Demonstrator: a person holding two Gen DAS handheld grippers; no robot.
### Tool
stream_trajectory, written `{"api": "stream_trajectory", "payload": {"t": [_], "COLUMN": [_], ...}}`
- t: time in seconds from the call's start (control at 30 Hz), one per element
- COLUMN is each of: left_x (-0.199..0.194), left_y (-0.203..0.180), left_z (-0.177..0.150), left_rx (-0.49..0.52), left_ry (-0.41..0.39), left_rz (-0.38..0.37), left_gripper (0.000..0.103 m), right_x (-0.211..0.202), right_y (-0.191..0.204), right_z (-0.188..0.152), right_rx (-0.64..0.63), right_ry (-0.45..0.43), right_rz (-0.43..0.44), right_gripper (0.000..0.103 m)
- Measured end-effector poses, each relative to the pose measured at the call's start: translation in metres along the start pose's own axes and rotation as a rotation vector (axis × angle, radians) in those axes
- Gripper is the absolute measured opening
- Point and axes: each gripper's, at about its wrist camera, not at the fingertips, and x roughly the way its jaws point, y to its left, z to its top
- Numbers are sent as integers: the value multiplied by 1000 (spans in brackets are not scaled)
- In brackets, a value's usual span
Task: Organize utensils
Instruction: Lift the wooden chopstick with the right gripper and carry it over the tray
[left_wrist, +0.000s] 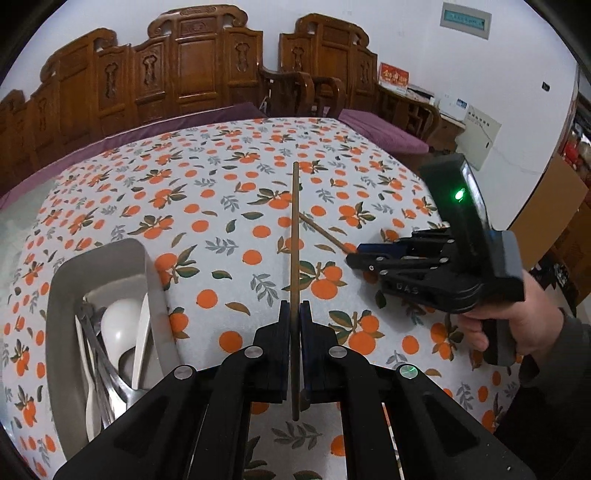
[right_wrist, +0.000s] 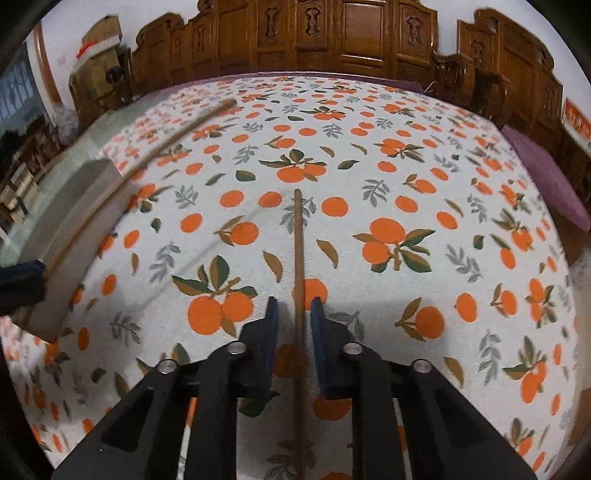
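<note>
My left gripper (left_wrist: 294, 314) is shut on a brown chopstick (left_wrist: 295, 236) that points straight ahead above the orange-print tablecloth. A grey tray (left_wrist: 64, 280) at the left holds white spoons (left_wrist: 118, 328) and metal utensils (left_wrist: 98, 350). My right gripper (right_wrist: 293, 308) is open, its blue pads on either side of a second brown chopstick (right_wrist: 297, 243) that lies on the cloth. In the left wrist view the right gripper (left_wrist: 356, 254) sits at the right, over that second chopstick (left_wrist: 321, 230). In the right wrist view the left-held chopstick (right_wrist: 147, 158) crosses above the tray (right_wrist: 74, 229).
The table (right_wrist: 369, 155) is covered with a white cloth printed with oranges. Carved wooden chairs (left_wrist: 199, 62) and purple cushions (left_wrist: 380, 133) stand along the far edge. Cardboard boxes (right_wrist: 96, 55) stand beyond the table at the left.
</note>
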Motion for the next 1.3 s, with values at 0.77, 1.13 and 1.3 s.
{"api": "stream_trajectory", "payload": {"t": [0.77,1.13,1.3], "left_x": [-57,-78,-71], "left_y": [45,65,83], "left_z": [-25,-44,-54], "left_rx": [-95,-121,-148], "left_ry": [-32,-12,35], "left_rz": [124,172,187], "left_gripper": [4,4,4], "right_x": [-34,-43,-35], "right_y": [31,54,63], "right_z": [4,-1,-4], "right_rx": [-36,-90,-116], "right_ry": [-69,-92,-71], "right_rz": [66,45,37], "right_gripper": [6,6,6]}}
